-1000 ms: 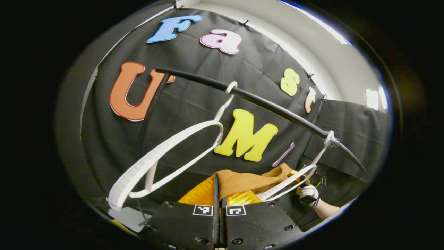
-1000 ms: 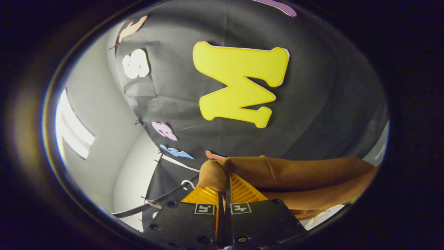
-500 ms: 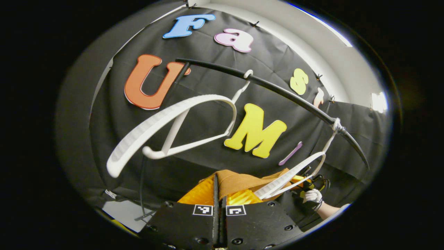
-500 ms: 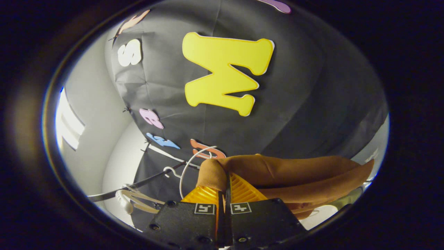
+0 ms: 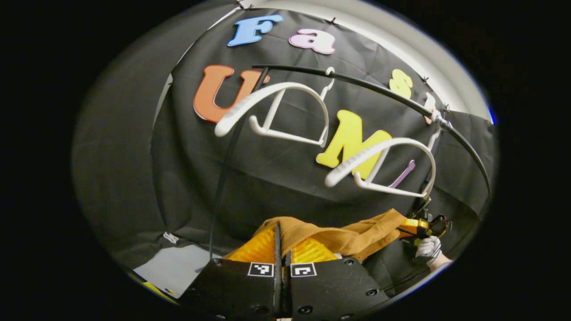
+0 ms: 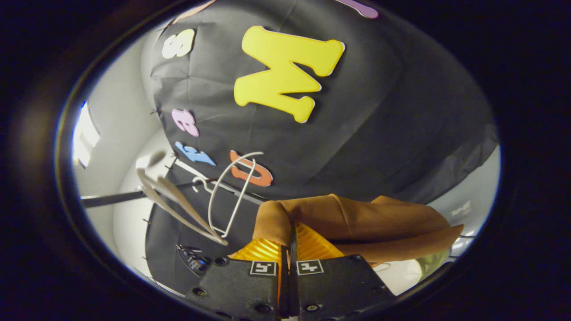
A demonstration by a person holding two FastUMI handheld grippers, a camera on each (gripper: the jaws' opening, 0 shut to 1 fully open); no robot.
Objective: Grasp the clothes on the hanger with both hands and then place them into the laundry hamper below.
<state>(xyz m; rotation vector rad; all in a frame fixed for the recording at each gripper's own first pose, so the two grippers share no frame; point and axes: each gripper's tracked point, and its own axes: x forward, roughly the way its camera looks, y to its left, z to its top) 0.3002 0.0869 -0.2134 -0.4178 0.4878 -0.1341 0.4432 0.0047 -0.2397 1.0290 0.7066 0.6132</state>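
Below the black rail point(image 5: 379, 91), a brown garment point(image 5: 343, 236) is stretching between the two grippers, clear of both white hangers. At the bottom of the left gripper view, the left gripper point(image 5: 281, 243) is pinching one end of the cloth, fingers pressed together on it. Farther off, the right gripper point(image 5: 412, 227), held by a gloved hand point(image 5: 428, 246), is gripping the other end; in the right gripper view its fingers are clamping a fold of the garment point(image 6: 357, 223). One empty hanger point(image 5: 276, 109) is hanging near the rail's left end, the other hanger point(image 5: 388, 167) toward its right end.
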